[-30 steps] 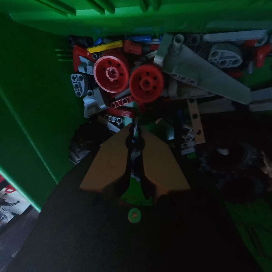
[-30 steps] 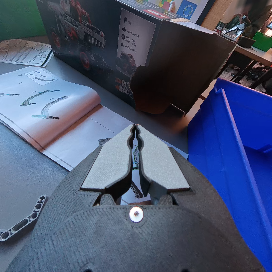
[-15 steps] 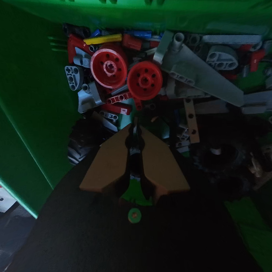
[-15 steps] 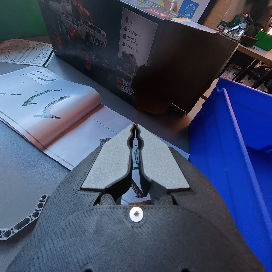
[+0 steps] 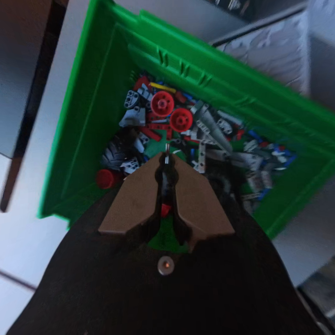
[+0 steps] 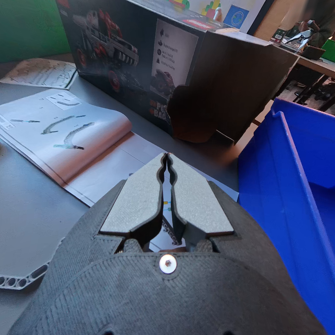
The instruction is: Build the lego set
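Observation:
My left gripper (image 5: 167, 158) is shut on a small thin grey pin (image 5: 167, 154) that sticks out past its tips. It hangs above a green bin (image 5: 87, 126) of loose Lego Technic parts, among them two red wheel hubs (image 5: 162, 106), a black tyre (image 5: 114, 157) and grey panels (image 5: 212, 123). My right gripper (image 6: 166, 154) is shut and empty, held above an open instruction booklet (image 6: 63, 136) on the grey table. A grey bent beam (image 6: 21, 279) lies on the table at the lower left of the right wrist view.
The dark Lego set box (image 6: 126, 54) stands behind the booklet. A blue bin (image 6: 290, 181) is close on the right. A sticker sheet (image 6: 41, 72) lies at the far left. Beyond the green bin there is pale table and floor. There is about 50 centimeters between the tips of the two grippers.
My left gripper has risen out of the green bin with the grey pin still in it, so the whole bin now shows. My right gripper has shifted only slightly.

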Demonstrator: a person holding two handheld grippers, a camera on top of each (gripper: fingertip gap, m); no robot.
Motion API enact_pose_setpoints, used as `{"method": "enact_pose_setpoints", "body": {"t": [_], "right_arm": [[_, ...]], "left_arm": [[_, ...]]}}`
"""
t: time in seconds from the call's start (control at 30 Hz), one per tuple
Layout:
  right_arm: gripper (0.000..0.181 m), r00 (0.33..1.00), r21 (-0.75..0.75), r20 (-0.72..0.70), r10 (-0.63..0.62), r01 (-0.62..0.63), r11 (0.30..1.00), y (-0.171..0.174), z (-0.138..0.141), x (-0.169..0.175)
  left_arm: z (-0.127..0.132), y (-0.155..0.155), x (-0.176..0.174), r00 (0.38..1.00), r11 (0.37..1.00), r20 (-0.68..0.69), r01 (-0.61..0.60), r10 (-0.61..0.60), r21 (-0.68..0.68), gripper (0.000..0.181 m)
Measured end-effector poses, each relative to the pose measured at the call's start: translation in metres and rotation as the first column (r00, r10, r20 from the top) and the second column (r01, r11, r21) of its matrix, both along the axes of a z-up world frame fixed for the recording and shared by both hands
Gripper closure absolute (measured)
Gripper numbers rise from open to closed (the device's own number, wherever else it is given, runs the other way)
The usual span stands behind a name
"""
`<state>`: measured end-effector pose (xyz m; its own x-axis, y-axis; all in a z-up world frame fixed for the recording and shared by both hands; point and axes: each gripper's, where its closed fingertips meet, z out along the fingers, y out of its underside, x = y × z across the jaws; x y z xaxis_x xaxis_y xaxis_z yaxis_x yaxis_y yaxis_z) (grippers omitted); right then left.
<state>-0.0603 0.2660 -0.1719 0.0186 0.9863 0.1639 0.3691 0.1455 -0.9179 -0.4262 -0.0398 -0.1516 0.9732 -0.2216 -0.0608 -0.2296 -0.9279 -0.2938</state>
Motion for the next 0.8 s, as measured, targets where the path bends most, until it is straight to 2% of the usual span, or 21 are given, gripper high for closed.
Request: {"method": "enact_pose_setpoints", "body": {"t": [0.07,0.2,0.37,0.47,0.57,0.67,0.73,0.8], "right_arm": [[0.181,1.0,-0.011,-0.011,0.006,-0.006,1.0,-0.002,0.002,0.0],[0.181,0.999,-0.012,-0.044,0.02,-0.021,1.0,-0.009,0.013,0.001],[0.181,0.994,-0.002,-0.104,0.041,-0.041,0.999,-0.02,0.031,0.005],[0.181,0.991,0.0,-0.122,0.051,-0.052,0.999,-0.026,0.036,0.006],[0.181,0.989,0.005,-0.134,0.064,-0.064,0.998,-0.032,0.04,0.007],[0.181,0.988,0.012,-0.139,0.072,-0.071,0.997,-0.035,0.043,0.007],[0.181,0.988,0.013,-0.137,0.075,-0.073,0.997,-0.035,0.042,0.006],[0.181,0.988,0.007,-0.132,0.077,-0.077,0.997,-0.035,0.041,0.006]], "left_arm": [[0.023,0.005,0.019,0.978,0.989,0.183,-0.121,0.104,0.083,0.179],[0.051,0.004,0.043,0.93,0.947,0.296,-0.274,0.218,0.166,0.179],[0.098,0.016,0.112,0.923,0.88,0.372,-0.256,0.099,0.401,0.179],[0.113,0.02,0.178,0.944,0.839,0.327,-0.145,-0.041,0.524,0.179],[0.095,0.02,0.243,0.963,0.838,0.226,-0.002,-0.145,0.546,0.179],[0.061,0.022,0.3,0.947,0.846,0.214,0.094,-0.238,0.525,0.179],[0.028,0.024,0.315,0.952,0.87,0.166,0.153,-0.257,0.468,0.179],[-0.011,0.021,0.325,0.945,0.913,0.172,0.204,-0.278,0.354,0.179]]}}
